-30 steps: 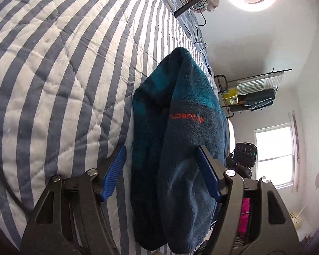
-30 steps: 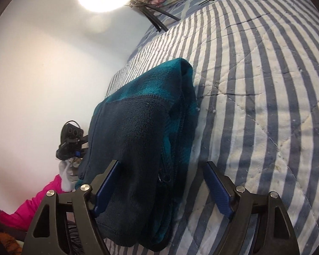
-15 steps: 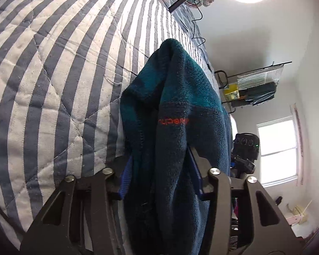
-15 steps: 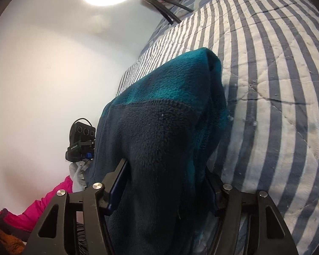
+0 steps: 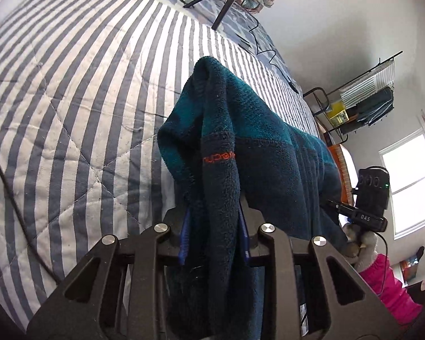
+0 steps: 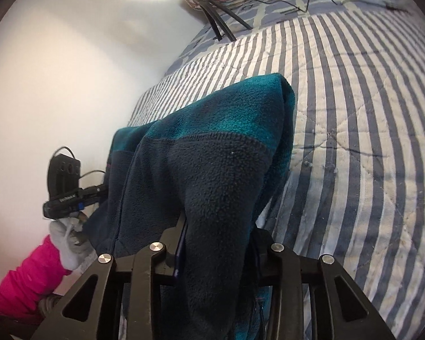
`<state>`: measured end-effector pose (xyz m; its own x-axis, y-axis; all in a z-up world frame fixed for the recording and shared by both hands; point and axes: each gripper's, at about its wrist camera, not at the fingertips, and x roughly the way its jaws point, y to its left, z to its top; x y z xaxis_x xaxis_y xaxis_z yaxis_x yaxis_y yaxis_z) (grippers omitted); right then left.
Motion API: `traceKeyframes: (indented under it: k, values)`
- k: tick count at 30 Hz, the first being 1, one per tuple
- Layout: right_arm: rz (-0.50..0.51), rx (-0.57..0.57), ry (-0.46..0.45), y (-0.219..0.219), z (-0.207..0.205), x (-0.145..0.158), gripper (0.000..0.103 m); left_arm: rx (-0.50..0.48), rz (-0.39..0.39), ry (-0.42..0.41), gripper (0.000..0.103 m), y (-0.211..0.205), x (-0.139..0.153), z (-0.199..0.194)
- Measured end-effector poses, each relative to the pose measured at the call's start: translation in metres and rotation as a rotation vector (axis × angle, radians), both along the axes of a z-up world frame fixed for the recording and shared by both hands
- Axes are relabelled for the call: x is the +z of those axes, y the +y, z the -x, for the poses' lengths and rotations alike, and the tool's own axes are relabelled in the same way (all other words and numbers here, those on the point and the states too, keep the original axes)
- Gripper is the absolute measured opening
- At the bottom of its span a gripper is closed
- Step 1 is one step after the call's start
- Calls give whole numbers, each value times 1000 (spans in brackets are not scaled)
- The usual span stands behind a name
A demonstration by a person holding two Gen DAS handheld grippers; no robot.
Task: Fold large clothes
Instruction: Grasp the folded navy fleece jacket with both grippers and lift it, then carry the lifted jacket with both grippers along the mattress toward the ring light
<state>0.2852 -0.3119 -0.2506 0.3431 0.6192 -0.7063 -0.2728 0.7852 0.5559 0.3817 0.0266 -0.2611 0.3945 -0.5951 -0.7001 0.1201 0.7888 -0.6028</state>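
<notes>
My left gripper (image 5: 214,240) has a thick fold of the teal and navy fleece jacket (image 5: 240,147) between its jaws, which are closing on the cloth. My right gripper (image 6: 218,250) is closing on another bunch of the same jacket (image 6: 212,153). The jacket hangs between them, lifted over the striped quilt (image 5: 70,85) on the bed.

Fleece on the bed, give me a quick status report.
Left gripper and right gripper both closing on fleece, fabric between pads. Near end lifted off striped quilt. Nothing in the way.
</notes>
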Motion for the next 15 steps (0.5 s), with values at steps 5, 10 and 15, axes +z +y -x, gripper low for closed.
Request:
traceKeyframes:
  k: [5, 10, 15]
  values:
    - [91, -2, -61, 12, 11, 24, 32, -12, -52, -37, 24, -12, 19, 7]
    - [164, -16, -100, 23, 24, 43, 31, -25, -94, -80, 23, -27, 35, 17]
    - [211, -27, -125, 20, 40, 59, 30, -57, -132, -115, 23, -51, 52, 27]
